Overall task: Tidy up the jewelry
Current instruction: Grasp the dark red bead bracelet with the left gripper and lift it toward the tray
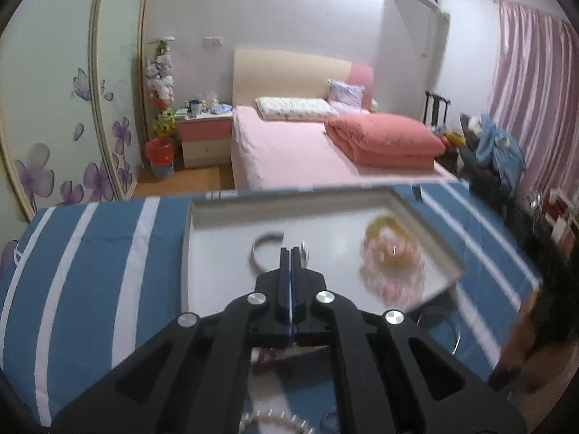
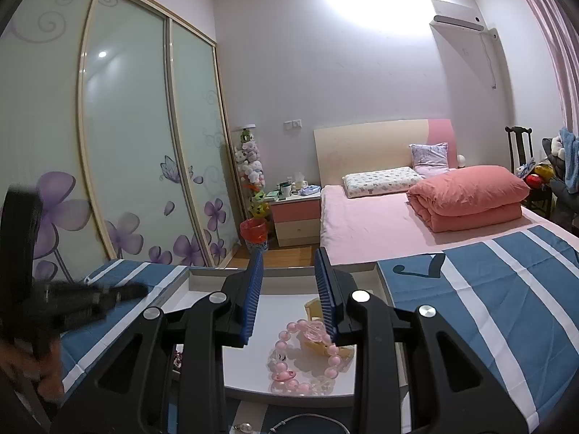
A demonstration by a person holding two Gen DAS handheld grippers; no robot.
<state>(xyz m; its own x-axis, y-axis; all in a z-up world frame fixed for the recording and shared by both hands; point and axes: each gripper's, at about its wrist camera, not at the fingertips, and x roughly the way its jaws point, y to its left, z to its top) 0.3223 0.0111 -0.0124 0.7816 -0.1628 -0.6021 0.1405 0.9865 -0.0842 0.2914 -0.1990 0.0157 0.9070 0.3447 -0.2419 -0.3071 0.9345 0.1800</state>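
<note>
Left wrist view: the left claw [image 1: 295, 253] sits at lower centre of the frame with its two fingers pressed together and nothing visible between them. Beyond its tips lies a shallow white tray [image 1: 202, 217] resting on a blue-and-white striped cloth [image 1: 90, 271] that covers the surface. On the tray floor, just left of the fingertips, is a thin silver bangle [image 1: 258, 249], partly hidden by the claw. To the right of centre, well apart from the bangle, a pink bead bracelet [image 1: 394, 275] lies against a yellow ring-shaped piece [image 1: 383, 228]; both are blurred. At the bottom edge a strand of pale beads [image 1: 275, 419] shows on the cloth, outside the tray.

Right wrist view: the right claw [image 2: 289, 296] stands partly open with blue ribbed pads [image 2: 253, 289], and nothing is gripped. The pink bead bracelet [image 2: 307, 358] lies low in the frame between and under the fingers, on the white tray [image 2: 202, 276], touching the yellow piece [image 2: 318, 343]. The other claw is a dark blur at the left edge [image 2: 72, 296]. A thin dark cord [image 2: 307, 419] lies at the bottom edge, in front of the tray.

Handling, as a judgement: the bead bracelet looks light, limp and smooth, so it will likely sag and roll; pinching across one or two beads suits it best. The bangle looks stiff, thin and slippery; take it across the band, where it rises off the tray.
</note>
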